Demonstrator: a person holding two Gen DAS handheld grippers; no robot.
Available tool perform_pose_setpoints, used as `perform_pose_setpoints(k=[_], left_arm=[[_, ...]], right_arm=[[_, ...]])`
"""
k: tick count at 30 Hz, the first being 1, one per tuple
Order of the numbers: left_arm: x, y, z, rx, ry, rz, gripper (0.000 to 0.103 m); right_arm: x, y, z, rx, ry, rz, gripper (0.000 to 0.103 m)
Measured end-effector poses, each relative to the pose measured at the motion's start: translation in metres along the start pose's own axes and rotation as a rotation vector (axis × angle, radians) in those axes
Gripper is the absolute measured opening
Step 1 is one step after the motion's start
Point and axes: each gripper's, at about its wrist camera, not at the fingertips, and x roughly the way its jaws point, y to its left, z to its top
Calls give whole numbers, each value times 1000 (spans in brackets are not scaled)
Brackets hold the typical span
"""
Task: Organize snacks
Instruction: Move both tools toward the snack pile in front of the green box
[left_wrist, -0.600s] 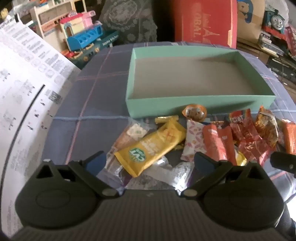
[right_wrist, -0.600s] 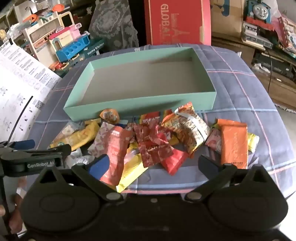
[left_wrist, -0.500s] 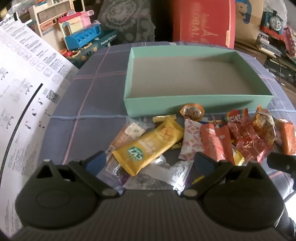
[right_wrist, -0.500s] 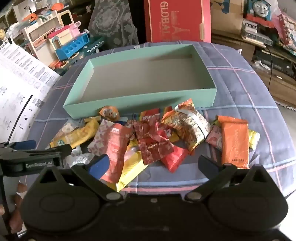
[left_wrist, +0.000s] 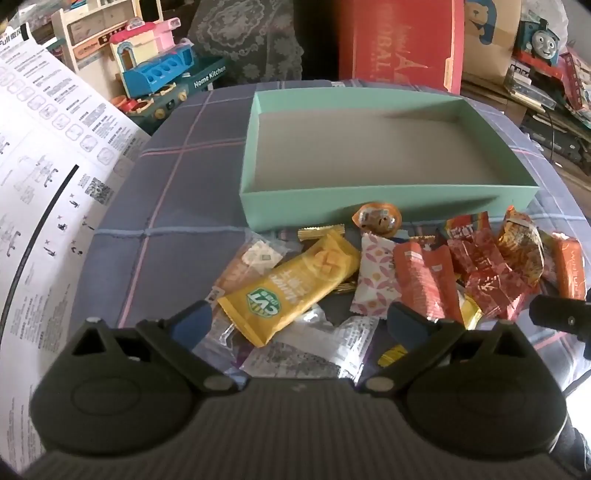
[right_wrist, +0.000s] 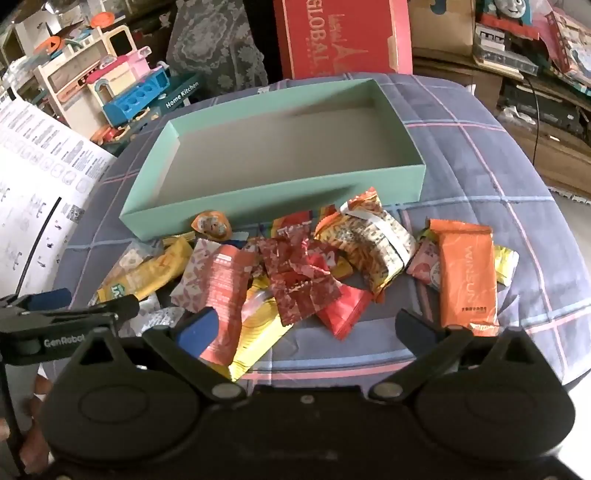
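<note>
A mint-green open box stands empty on the plaid cloth, also in the right wrist view. In front of it lies a heap of wrapped snacks: a yellow bar, a round orange candy, a red pack, a dark red wrapper and an orange pack. My left gripper hovers open over the heap's left end, near the yellow bar. My right gripper is open above the heap's near edge. Nothing is held.
A large printed sheet rises at the left. Toys, a red carton and a toy train crowd the space behind the cushion-like top. Part of a hand shows at lower left.
Both views shift only slightly. The snacks and the box lie where they were, and both grippers stay wide open.
</note>
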Motion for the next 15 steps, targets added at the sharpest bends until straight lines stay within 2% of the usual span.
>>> perform_pose_setpoints(k=[15], left_arm=[[1,1,-2,4,23,-12,103]], right_arm=[[-6,-3,1,72,-1,30,103]])
